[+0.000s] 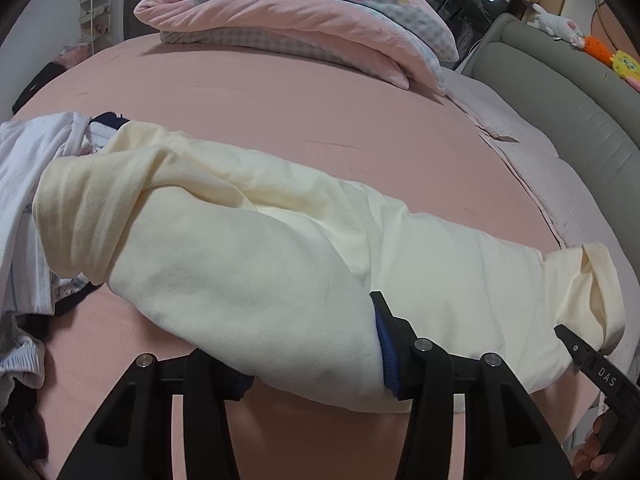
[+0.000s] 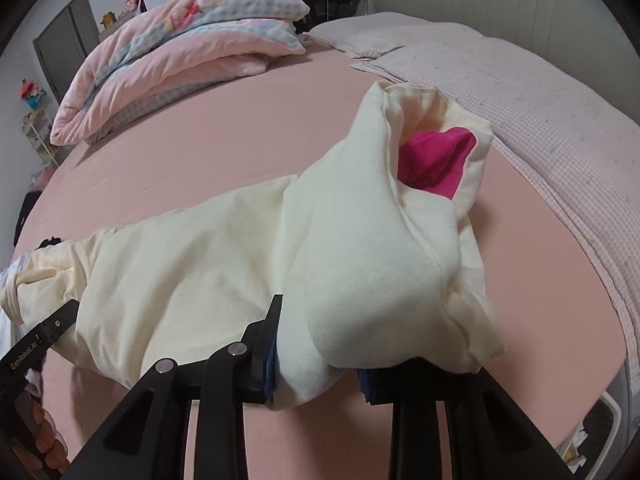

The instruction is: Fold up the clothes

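Gripping the cream garment along the bed's near edge, left gripper and right gripper each clamp its near hem, long axis running crosswise between them, fold going away toward the far edge.

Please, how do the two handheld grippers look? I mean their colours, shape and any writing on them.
Both are black. The left gripper and the right gripper have angular, wedge-shaped fingers with triangular cut-outs, round silver bolts at the joints and blue ribbed pads on the inner faces. Seen from the other camera, one carries white letters "DAS", the other "GenRobot.AI". No cables show.
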Demonstrator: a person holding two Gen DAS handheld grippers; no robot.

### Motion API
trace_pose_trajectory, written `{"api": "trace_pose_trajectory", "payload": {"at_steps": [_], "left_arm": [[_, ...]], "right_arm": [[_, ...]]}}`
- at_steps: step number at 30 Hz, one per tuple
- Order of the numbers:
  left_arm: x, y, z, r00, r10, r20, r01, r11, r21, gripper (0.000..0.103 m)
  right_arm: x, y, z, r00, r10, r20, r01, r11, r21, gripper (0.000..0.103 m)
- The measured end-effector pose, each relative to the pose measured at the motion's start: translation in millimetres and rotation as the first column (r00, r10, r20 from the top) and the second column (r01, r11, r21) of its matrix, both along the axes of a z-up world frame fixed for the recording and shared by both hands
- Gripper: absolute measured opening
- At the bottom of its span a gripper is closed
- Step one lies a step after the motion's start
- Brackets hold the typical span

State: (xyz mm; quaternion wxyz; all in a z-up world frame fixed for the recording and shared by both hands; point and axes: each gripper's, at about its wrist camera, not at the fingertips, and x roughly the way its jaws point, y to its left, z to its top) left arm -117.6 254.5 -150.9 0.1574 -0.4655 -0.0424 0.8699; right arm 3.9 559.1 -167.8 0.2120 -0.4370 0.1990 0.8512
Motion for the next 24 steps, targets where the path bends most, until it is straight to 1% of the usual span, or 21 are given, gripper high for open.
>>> {"api": "trace_pose_trajectory", "payload": {"at_steps": [3,9,18,21,24], "left_arm": [[4.5,-6.8,2.6,0.999,-0.025,0.027,0.025,1.000,0.013,0.046],[23.3,-15.0,8.8,0.998,-0.066,0.016,0.066,0.998,-0.008,0.046],[41.1,-31.3,13.8,0.996,-0.083,0.043,0.082,0.996,0.017,0.046],[47.6,-35.1,10.7,0.995,-0.090,0.029,0.090,0.996,0.026,0.046],[52.8,-43.0,5.1,0.994,-0.091,0.053,0.088,0.994,0.063,0.046]], "right_arm": [[7.1,-2.8,1.6,1.000,-0.004,0.004,0.004,1.000,-0.012,0.030],[24.9,-8.5,7.7,1.000,-0.001,0.013,0.002,1.000,-0.025,0.030],[49.3,-21.2,15.9,0.999,0.039,0.021,-0.039,0.999,0.002,0.030],[61.8,-22.6,13.6,0.999,0.030,0.020,-0.030,1.000,0.003,0.030],[66.3,-24.9,11.6,0.999,0.028,0.026,-0.028,1.000,0.004,0.030]]}}
